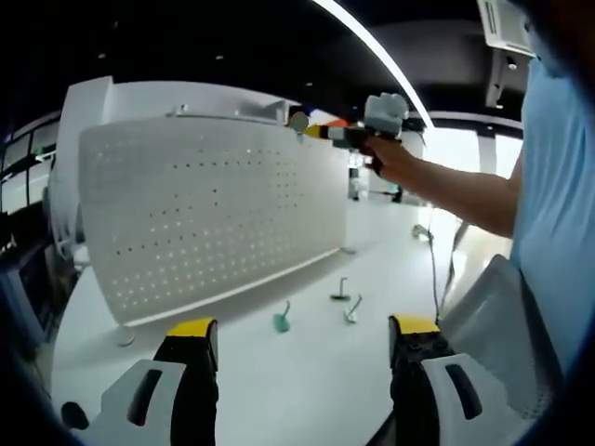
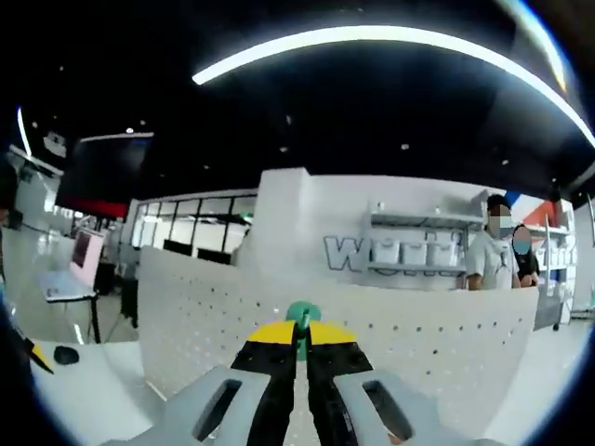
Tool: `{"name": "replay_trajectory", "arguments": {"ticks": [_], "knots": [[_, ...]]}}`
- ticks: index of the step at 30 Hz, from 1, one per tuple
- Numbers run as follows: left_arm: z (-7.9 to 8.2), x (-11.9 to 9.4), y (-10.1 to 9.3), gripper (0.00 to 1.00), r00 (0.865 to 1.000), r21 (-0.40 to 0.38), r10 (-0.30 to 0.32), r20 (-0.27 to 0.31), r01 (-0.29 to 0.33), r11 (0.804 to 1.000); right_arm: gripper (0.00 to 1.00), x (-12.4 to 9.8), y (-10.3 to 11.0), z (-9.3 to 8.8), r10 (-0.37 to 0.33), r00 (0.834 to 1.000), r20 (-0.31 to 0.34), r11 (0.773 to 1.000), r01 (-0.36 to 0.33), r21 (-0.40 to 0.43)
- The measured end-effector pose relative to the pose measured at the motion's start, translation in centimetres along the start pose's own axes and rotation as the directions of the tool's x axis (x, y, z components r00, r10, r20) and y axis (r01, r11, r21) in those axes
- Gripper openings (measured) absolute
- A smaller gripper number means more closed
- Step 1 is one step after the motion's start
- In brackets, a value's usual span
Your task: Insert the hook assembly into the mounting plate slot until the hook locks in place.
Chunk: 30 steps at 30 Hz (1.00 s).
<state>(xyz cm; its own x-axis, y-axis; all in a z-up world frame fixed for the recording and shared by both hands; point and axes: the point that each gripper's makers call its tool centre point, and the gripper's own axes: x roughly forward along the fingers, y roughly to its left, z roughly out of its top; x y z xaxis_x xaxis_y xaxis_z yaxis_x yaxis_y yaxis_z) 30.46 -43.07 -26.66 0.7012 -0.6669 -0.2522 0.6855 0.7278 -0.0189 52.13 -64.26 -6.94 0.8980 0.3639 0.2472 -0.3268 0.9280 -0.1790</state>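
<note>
A white perforated mounting plate (image 1: 204,214) stands upright on the white table (image 1: 307,390). In the left gripper view my left gripper (image 1: 303,327) is open and holds nothing, well in front of the plate. Three loose hooks lie between them: a green one (image 1: 282,319), a dark one (image 1: 341,290) and a pale one (image 1: 352,309). A person's hand holds my right gripper (image 1: 349,135) up by the plate's top right corner. In the right gripper view the right gripper (image 2: 300,333) is shut on a green hook assembly (image 2: 302,314), close to the plate (image 2: 418,344).
The person's arm (image 1: 465,190) and light blue shirt take the right side of the left gripper view. A perforated chair back (image 1: 502,325) sits at the table's right edge. Behind the plate are two people (image 2: 497,251); a laptop (image 2: 70,269) and a dark mouse (image 2: 65,354) lie left.
</note>
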Motion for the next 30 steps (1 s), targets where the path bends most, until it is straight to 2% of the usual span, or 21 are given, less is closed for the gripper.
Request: {"name": "replay_trajectory", "arguments": {"ticks": [3, 7, 9, 12, 16, 30], "knots": [[0.0, 0.0, 0.0, 0.77, 1.0, -0.003, 0.0, 0.0, 0.0, 1.0, 0.01, 0.4, -0.3, 0.2, -0.019, 0.999, 0.046, 0.999, 0.021, -0.045], [-0.1, 0.0, 0.0, 0.77, 1.0, -0.003, -0.003, -0.002, 0.003, 1.0, 0.01, 1.0, -0.7, -0.4, -0.039, 0.997, 0.067, 0.994, 0.045, -0.097], [-0.1, 0.0, 0.1, 0.77, 1.0, -0.005, -0.003, -0.003, 0.003, 1.0, 0.01, 1.3, -0.8, -0.2, -0.046, 0.993, 0.109, 0.988, 0.061, -0.141], [-0.1, 0.0, 0.1, 0.77, 1.0, -0.007, -0.005, -0.004, 0.005, 1.0, 0.01, 1.9, -0.7, -0.8, -0.046, 0.994, 0.099, 0.979, 0.065, -0.192], [-0.2, 0.0, 0.2, 0.77, 1.0, -0.009, -0.006, -0.007, 0.006, 1.0, 0.01, 2.4, -0.7, -0.8, -0.052, 0.991, 0.122, 0.982, 0.073, -0.175], [-0.4, 0.1, 0.2, 0.77, 1.0, -0.016, -0.008, -0.015, 0.008, 1.0, 0.01, 3.7, -1.1, -2.2, -0.095, 0.988, 0.122, 0.984, 0.112, -0.139]]}}
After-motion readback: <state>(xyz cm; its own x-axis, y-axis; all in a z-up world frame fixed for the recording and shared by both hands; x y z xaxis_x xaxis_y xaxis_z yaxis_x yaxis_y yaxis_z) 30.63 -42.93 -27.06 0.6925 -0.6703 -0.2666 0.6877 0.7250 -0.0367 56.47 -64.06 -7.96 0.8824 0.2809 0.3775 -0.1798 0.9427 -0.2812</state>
